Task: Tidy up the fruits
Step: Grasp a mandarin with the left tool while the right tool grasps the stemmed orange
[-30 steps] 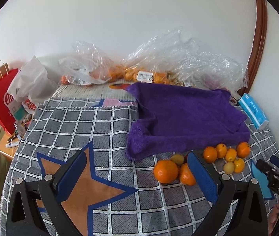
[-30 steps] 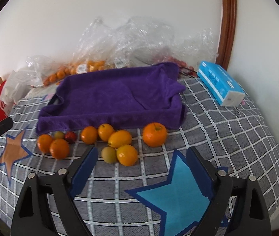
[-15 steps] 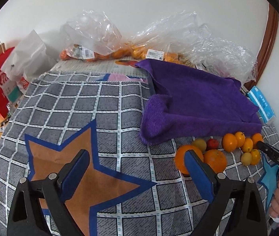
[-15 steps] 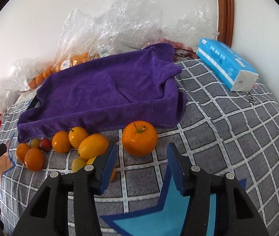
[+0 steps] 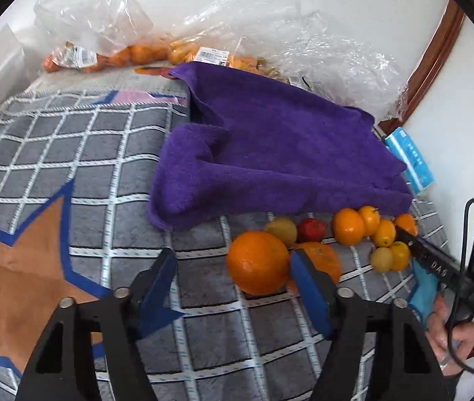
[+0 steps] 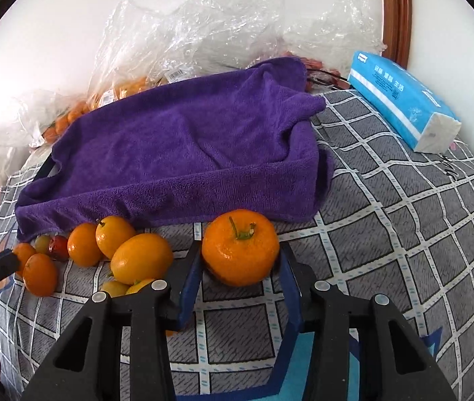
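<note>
Between the blue pads of the right gripper sits a stemmed orange on the grey checked cloth. The pads stand close at both its sides, but the fruit seems to rest on the cloth, so it cannot be told if they already pinch it. Just beyond this orange lies the purple towel, which seems to cover a tray and carries no fruit. To the left of the right gripper, a row of small oranges and yellow fruits lies along the towel's front edge.

The left gripper is spread wide and holds nothing. A big orange lies just ahead, between its pads but nearer the right one, and a second orange is partly hidden behind that pad. A greenish fruit and a red one lie further ahead.

Judging from this, the task is at its beginning: no fruit is placed yet, all loose ones remain to move.
</note>
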{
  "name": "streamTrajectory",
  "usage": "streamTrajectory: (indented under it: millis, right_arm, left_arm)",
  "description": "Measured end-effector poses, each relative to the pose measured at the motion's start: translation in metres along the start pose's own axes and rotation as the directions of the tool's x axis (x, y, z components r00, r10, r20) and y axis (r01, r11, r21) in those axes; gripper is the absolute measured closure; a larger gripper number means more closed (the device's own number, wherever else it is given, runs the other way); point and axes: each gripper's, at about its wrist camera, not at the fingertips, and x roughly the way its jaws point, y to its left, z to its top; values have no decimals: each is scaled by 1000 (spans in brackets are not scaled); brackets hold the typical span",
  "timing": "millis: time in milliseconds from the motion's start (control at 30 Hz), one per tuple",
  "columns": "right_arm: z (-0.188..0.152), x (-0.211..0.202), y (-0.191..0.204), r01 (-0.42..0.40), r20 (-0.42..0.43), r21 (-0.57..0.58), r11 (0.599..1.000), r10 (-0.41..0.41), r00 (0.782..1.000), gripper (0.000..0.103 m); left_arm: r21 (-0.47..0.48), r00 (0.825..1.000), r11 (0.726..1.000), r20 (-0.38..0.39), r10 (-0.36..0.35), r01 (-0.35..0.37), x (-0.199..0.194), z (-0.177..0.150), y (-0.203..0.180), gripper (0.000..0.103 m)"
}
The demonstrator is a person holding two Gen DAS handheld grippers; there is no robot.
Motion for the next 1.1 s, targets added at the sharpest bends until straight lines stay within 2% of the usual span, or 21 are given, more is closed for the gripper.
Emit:
streamTrajectory:
  millis: [67, 133, 333, 500, 567, 600, 667, 733, 867, 1000, 1100]
  right_arm:
    - [-3, -4, -1, -5, -1, 6, 1000, 5, 1000, 59]
    - [-7, -8, -2, -7, 0, 13, 1000, 7, 1000, 59]
    - [-17, -20, -6, -1, 19, 30, 1000, 0, 1000, 59]
    - [-22, -32, -10, 2, 18, 44, 999, -3, 1000, 59]
    - [-24, -35, -10, -1, 23, 46, 999, 0, 1000, 59]
    - [-25, -36, -10, -3, 23, 47, 999, 2, 1000, 59]
    - [-27, -36, -9, -9, 16, 45, 999, 8, 1000, 59]
    - [-29, -34, -8, -12, 11, 43, 999, 11, 1000, 59]
    - [-32, -31, -4, 11, 18, 27, 1000, -11, 1000, 59]
    - [-32, -31, 1, 30, 41, 6, 1000, -31, 999, 59]
    - [-31, -28, 4, 59, 39, -12, 998, -59, 997, 59]
  left_arm:
    - [6, 1000, 1000, -11, -27, 27, 2, 1, -3, 57]
    - [6, 999, 999, -18, -40, 40, 3, 2, -5, 64]
    - [-25, 998, 998, -21, -53, 52, -6, -3, 5, 64]
    - [-67, 999, 997, -23, 29, -31, -21, -11, 24, 64]
    - [-78, 1000, 997, -21, 19, -20, -21, -13, 29, 63]
    - [-85, 1000, 996, -22, 21, -22, -20, -12, 31, 60]
    - [-80, 999, 996, -33, 36, -38, -16, -13, 31, 40]
    - [-45, 999, 998, -14, 41, -41, -16, -16, 26, 37]
    - [18, 992, 993, 42, 116, -117, -14, -23, 17, 37]
    - [51, 971, 972, 87, 223, -228, -10, -29, 13, 41]
    - [48, 968, 970, 91, 233, -238, -13, -29, 14, 46]
